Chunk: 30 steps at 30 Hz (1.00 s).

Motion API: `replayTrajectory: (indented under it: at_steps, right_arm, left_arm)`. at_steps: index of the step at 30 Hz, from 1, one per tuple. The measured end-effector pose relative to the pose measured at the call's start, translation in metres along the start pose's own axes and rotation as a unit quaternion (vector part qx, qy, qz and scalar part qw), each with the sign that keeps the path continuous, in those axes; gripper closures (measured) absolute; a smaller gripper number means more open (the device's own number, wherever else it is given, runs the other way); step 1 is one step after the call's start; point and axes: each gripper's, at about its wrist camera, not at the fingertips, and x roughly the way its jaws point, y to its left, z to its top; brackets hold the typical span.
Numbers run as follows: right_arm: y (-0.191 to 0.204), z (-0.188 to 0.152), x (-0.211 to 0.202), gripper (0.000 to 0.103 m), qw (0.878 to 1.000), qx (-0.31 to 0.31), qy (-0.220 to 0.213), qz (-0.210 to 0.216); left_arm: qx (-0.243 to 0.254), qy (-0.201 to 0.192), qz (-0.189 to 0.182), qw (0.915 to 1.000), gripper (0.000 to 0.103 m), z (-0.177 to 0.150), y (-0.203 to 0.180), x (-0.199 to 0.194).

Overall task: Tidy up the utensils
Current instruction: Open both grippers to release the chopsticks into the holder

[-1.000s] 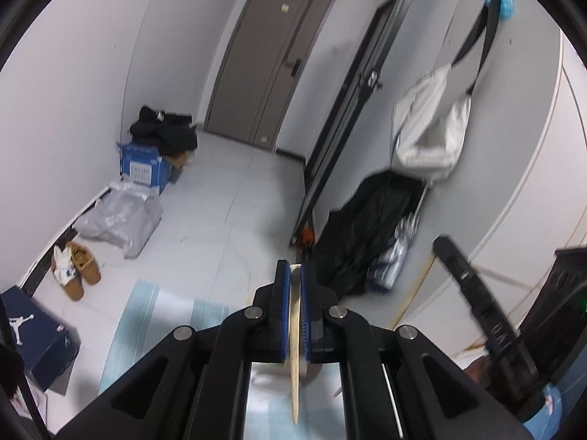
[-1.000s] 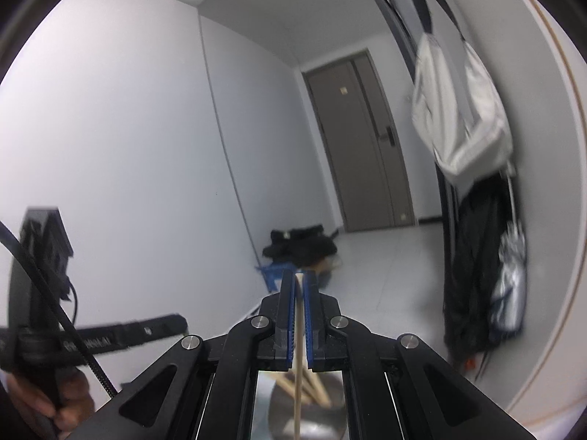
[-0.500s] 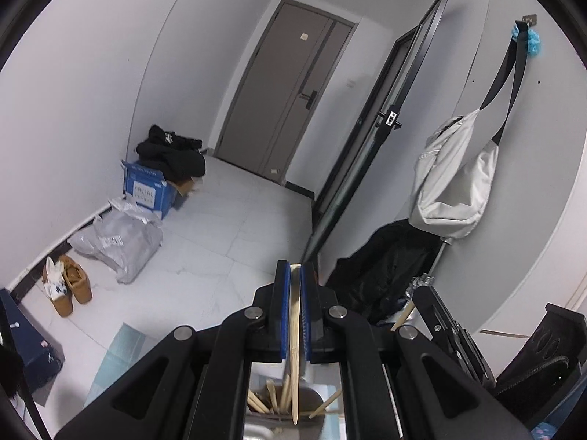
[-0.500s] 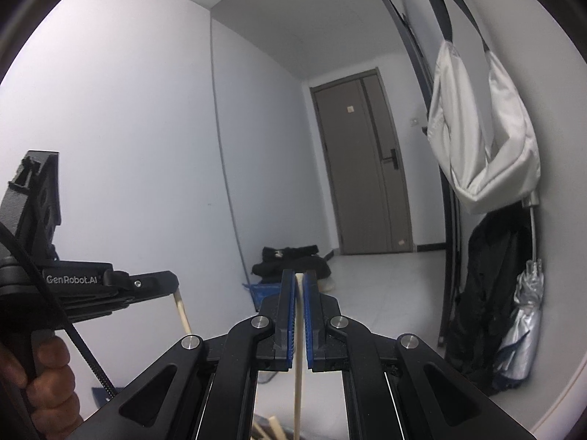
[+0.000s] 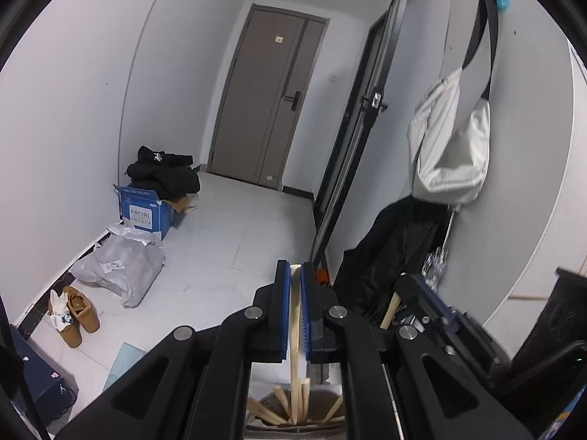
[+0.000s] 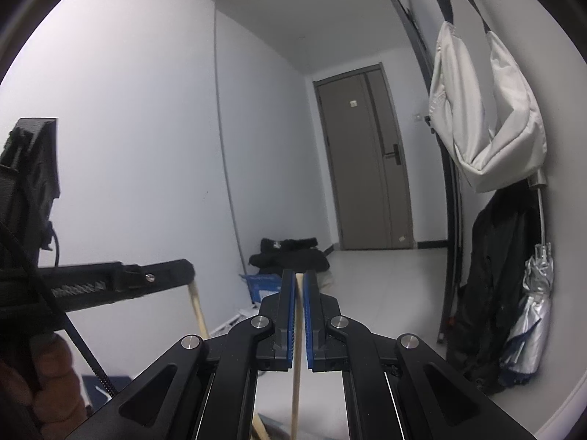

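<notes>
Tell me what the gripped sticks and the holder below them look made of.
Stick in the left hand-held gripper: pale, matte wood, unvarnished by its look. Stick in the right hand-held gripper: the same. Holder: dull grey, possibly metal or ceramic; mostly hidden.

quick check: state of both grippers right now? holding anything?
Left gripper: jaws shut on a wooden chopstick, its lower end over a holder with more sticks.
Right gripper: jaws shut on another wooden chopstick.

Pale matt wooden chopstick (image 5: 294, 333), blue ribbed pads (image 5: 283, 315), glossy tiled floor (image 5: 234, 242).
</notes>
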Motion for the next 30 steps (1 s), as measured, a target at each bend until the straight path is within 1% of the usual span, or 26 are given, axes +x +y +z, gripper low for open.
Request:
replayTrajectory:
  at_steps: [2,8,10,12,14,15,17,19,24,26,27,29,30]
  right_arm:
    - [0.002,-0.006,-0.004,0.099,1.000,-0.005,0.004,0.007]
    - [0.003,-0.022,-0.013,0.099,1.000,-0.013,0.025,0.010]
    - [0.004,-0.027,-0.018,0.099,0.999,-0.013,0.033,0.012]
    - [0.007,-0.032,-0.022,0.099,0.999,-0.019,0.042,0.019]
    - [0.011,-0.036,-0.024,0.099,0.998,-0.023,0.049,0.024]
    - [0.012,-0.039,-0.025,0.099,0.998,-0.022,0.053,0.028]
    - [0.014,-0.045,-0.024,0.099,0.997,-0.022,0.073,0.025]
    - [0.013,-0.050,-0.025,0.098,0.996,-0.012,0.086,0.028]
    - [0.016,-0.061,-0.027,0.095,0.991,0.001,0.129,0.038]
    - [0.020,-0.064,-0.033,0.095,0.990,-0.003,0.138,0.030]
    - [0.020,-0.064,-0.036,0.095,0.990,-0.002,0.139,0.028]
    - [0.020,-0.063,-0.047,0.093,0.990,0.006,0.137,0.019]
    - [0.021,-0.062,-0.054,0.089,0.991,0.013,0.134,0.016]
  left_arm:
    - [0.002,0.008,-0.001,1.0000,0.101,-0.003,0.003,0.002]
    - [0.017,0.029,-0.006,0.9994,0.101,-0.012,0.005,0.003]
    - [0.024,0.049,-0.017,0.9984,0.101,-0.018,0.004,0.006]
    - [0.035,0.054,-0.017,0.9978,0.101,-0.023,0.001,0.005]
    - [0.037,0.070,-0.030,0.9964,0.101,-0.026,0.000,0.006]
    - [0.040,0.078,-0.030,0.9957,0.101,-0.028,-0.002,0.005]
    - [0.051,0.099,-0.039,0.9930,0.101,-0.031,-0.006,0.008]
    - [0.052,0.111,-0.042,0.9916,0.101,-0.035,-0.005,0.008]
    - [0.042,0.182,-0.084,0.9787,0.101,-0.044,-0.002,0.017]
    - [0.038,0.175,-0.063,0.9818,0.099,-0.044,0.001,0.011]
    - [0.033,0.176,-0.060,0.9821,0.095,-0.043,0.004,0.008]
    - [0.022,0.173,-0.048,0.9835,0.094,-0.041,0.010,-0.001]
    - [0.020,0.169,-0.040,0.9845,0.094,-0.040,0.012,-0.006]
